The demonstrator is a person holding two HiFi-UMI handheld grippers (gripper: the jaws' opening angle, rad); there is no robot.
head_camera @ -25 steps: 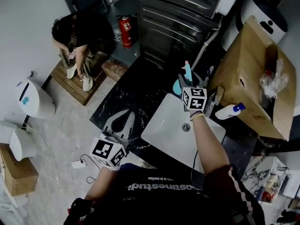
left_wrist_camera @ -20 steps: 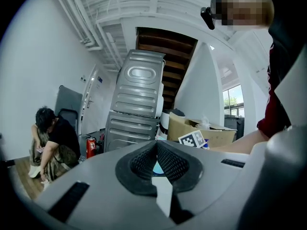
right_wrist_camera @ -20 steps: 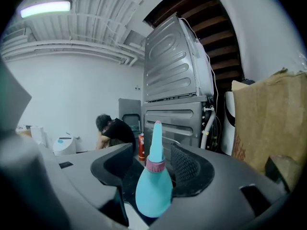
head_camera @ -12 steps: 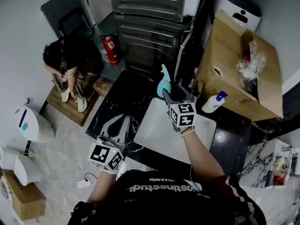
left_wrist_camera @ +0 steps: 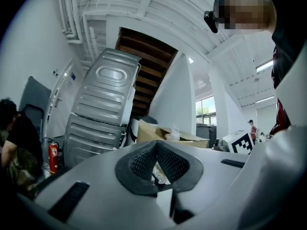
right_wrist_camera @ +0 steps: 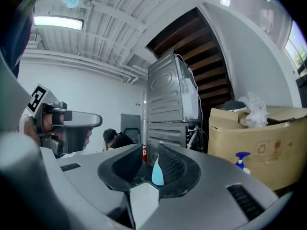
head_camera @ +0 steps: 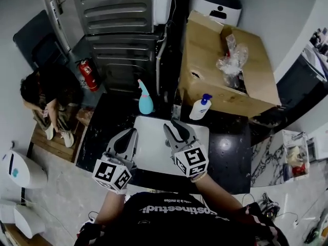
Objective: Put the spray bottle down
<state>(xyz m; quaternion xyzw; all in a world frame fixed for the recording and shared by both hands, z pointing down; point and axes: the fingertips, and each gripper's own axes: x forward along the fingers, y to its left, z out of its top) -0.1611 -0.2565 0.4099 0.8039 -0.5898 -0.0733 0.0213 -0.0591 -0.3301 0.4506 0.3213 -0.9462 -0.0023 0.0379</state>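
The teal spray bottle point(head_camera: 145, 100) stands upright by itself on the black counter point(head_camera: 110, 119), just behind the white sink point(head_camera: 154, 150). My right gripper point(head_camera: 175, 128) hovers over the sink, well short of the bottle. Its jaws are closing with nothing between them, and the right gripper view shows the bottle point(right_wrist_camera: 157, 172) far off through the gap of that gripper point(right_wrist_camera: 150, 160). My left gripper point(head_camera: 126, 138) hangs over the sink's left edge. The left gripper view shows that gripper point(left_wrist_camera: 156, 150) with its pads met at the tips, holding nothing.
A white pump bottle point(head_camera: 200, 107) stands right of the spray bottle, against an open cardboard box point(head_camera: 215, 81). A ribbed metal appliance point(head_camera: 115, 40) rises behind the counter, a red fire extinguisher point(head_camera: 88, 75) beside it. A person point(head_camera: 43, 99) sits at the left.
My right gripper has let go of the spray bottle and drawn back over the sink, leaving it standing on the counter. The left gripper has come forward to the sink's edge.
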